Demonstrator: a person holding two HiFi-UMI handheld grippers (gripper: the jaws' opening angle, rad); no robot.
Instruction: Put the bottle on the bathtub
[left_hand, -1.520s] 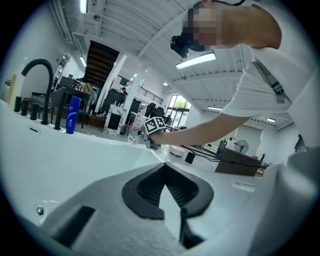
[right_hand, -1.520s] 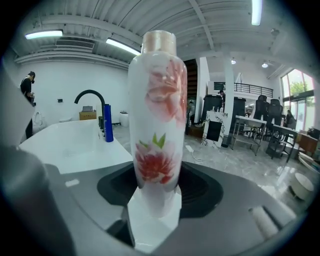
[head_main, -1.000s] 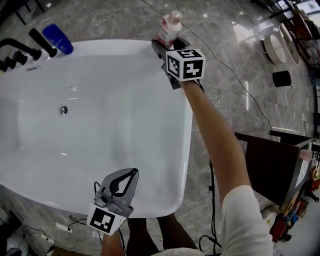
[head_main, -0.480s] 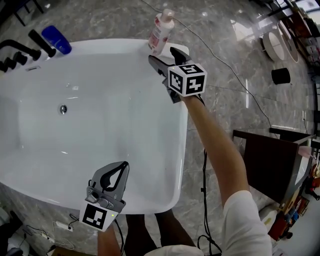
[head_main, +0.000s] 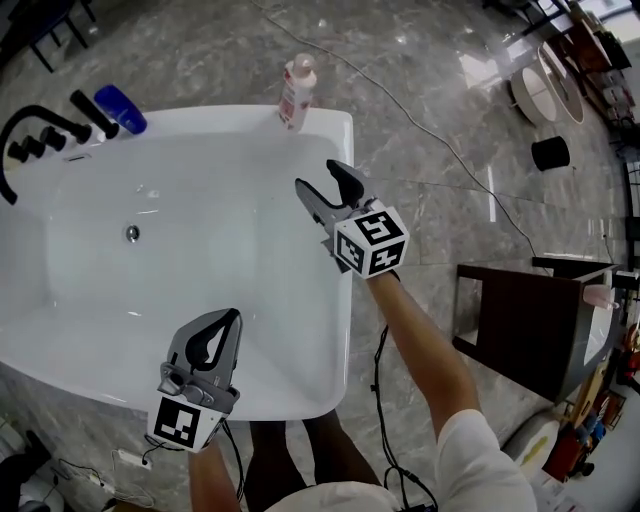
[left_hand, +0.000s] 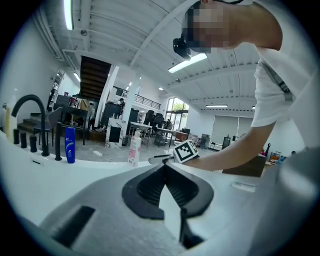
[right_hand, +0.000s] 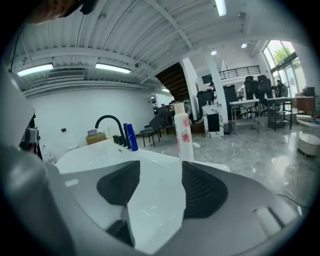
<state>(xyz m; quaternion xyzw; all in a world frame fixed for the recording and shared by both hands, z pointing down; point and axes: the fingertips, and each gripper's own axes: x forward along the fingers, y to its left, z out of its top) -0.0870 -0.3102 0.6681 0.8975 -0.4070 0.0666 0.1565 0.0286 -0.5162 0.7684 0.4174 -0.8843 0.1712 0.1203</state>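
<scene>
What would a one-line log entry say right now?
bottle: upright on bathtub rim | right gripper: open, empty | left gripper: shut, empty

A blue bottle (head_main: 121, 108) is seen just beside a black faucet set (head_main: 92, 113). A thin cable (head_main: 445, 145) is trailed across the grey marble floor (head_main: 200, 50). A dark brown table (head_main: 530, 325) (possibly a stool) is set near a black cylinder (head_main: 550, 152).

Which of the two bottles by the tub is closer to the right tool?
The white bottle with pink print, upright on the tub's far right corner; the blue bottle stands by the black faucet.
</scene>
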